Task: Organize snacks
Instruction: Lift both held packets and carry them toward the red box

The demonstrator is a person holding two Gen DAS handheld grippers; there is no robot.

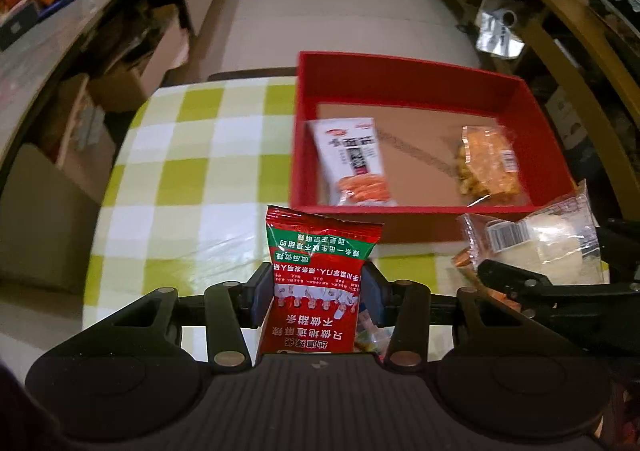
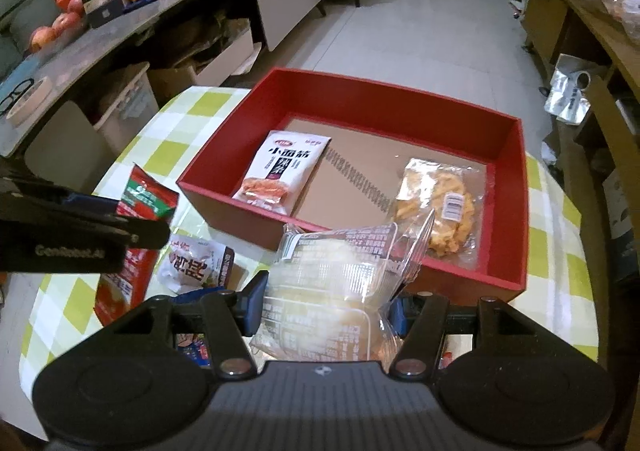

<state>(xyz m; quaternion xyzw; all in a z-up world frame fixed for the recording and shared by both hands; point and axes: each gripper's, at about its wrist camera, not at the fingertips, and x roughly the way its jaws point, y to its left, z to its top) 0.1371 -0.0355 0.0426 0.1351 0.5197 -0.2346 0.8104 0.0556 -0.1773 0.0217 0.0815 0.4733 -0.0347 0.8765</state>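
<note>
My left gripper [image 1: 318, 297] is shut on a red snack packet [image 1: 320, 275], held upright above the checked table in front of the red box [image 1: 416, 71]. My right gripper [image 2: 326, 309] is shut on a clear packet of pale cakes [image 2: 336, 283], just short of the box's near wall [image 2: 248, 217]. Inside the box lie a white snack packet [image 2: 282, 169] at the left and a clear bag of orange snacks [image 2: 444, 211] at the right, on a spiral notebook [image 2: 360, 171]. In the right wrist view the left gripper with its red packet [image 2: 148, 197] is at the left edge.
A green-and-white checked cloth [image 1: 180, 155] covers the round table. More loose packets [image 2: 196, 265] lie on it near the grippers. A low cabinet [image 2: 120, 35] piled with boxes and apples runs along the left. Cardboard boxes [image 1: 132, 75] stand on the floor beyond the table's edge.
</note>
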